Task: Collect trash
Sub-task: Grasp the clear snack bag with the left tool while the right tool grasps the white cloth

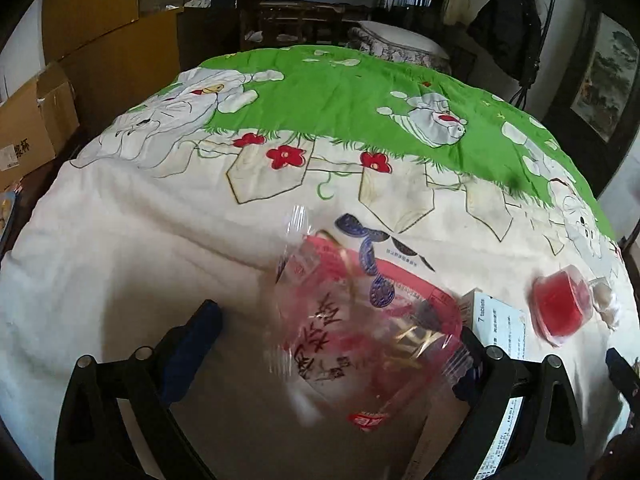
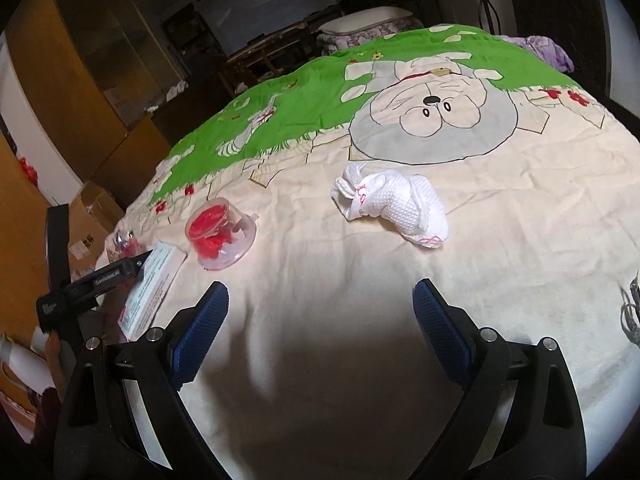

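A clear plastic snack wrapper with red print and black characters lies blurred between the fingers of my left gripper, which is open. Under it lies a red and white carton. A white tablet box and a clear cup with red contents sit to the right. My right gripper is open and empty above the bedspread. A crumpled white tissue wad lies ahead of it. The red cup and tablet box are at its left.
All lies on a cream and green cartoon bedspread. Cardboard boxes and wooden cabinets stand at the left. The left gripper's body shows at the right wrist view's left edge. Dark furniture stands beyond the bed.
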Motion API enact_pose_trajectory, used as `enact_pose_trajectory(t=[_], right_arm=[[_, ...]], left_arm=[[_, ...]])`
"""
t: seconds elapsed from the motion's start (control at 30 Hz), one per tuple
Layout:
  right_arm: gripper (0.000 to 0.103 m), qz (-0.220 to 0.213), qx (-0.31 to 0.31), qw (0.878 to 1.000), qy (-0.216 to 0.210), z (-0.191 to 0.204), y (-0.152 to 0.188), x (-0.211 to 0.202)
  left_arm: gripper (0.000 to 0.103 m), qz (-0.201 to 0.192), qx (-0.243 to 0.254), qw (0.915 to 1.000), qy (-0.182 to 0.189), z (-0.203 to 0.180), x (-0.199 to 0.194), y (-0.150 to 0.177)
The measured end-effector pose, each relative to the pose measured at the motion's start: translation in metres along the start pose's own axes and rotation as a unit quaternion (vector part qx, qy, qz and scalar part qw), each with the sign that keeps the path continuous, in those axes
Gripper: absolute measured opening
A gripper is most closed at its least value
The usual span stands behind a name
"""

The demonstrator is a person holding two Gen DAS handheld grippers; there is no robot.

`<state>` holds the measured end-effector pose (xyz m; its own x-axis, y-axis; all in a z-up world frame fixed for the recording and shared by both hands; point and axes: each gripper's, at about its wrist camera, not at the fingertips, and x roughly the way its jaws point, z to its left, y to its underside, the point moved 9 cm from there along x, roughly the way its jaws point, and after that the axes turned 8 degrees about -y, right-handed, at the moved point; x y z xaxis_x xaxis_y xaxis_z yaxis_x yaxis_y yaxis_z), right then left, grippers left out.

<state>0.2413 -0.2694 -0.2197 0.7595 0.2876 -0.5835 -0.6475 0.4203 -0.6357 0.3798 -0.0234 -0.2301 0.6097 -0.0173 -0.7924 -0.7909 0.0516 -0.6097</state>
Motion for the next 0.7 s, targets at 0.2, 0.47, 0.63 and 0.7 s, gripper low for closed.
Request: enact_pose_trajectory(t=[0.2, 0.47, 0.63, 0.7], right_arm=[[0.09, -0.046, 0.025, 0.998, 0.025, -0.011, -0.014, -0.016], [0.09, -0.009, 0.005, 0.996, 0.089, -0.029, -0.056, 0.019], [0.072, 0.014, -0.025, 0.992, 0.119, -0.026, -0.05, 0.04], [0.053, 0.013, -0.02, 0.992, 0.124, -0.029, -0.048, 0.039]], left_arm=[[0.097, 0.002, -0.003, 1.0, 0.0, 0.001, 0.001, 0.001], [0.097, 0.001, -0.015, 0.9999, 0.007, 0.003, -0.002, -0.001], [0.092, -0.009, -0.027, 0.9996, 0.011, 0.006, -0.004, -0.002], [0.08, -0.019, -0.034, 0.9992, 0.012, 0.009, -0.006, -0.004]])
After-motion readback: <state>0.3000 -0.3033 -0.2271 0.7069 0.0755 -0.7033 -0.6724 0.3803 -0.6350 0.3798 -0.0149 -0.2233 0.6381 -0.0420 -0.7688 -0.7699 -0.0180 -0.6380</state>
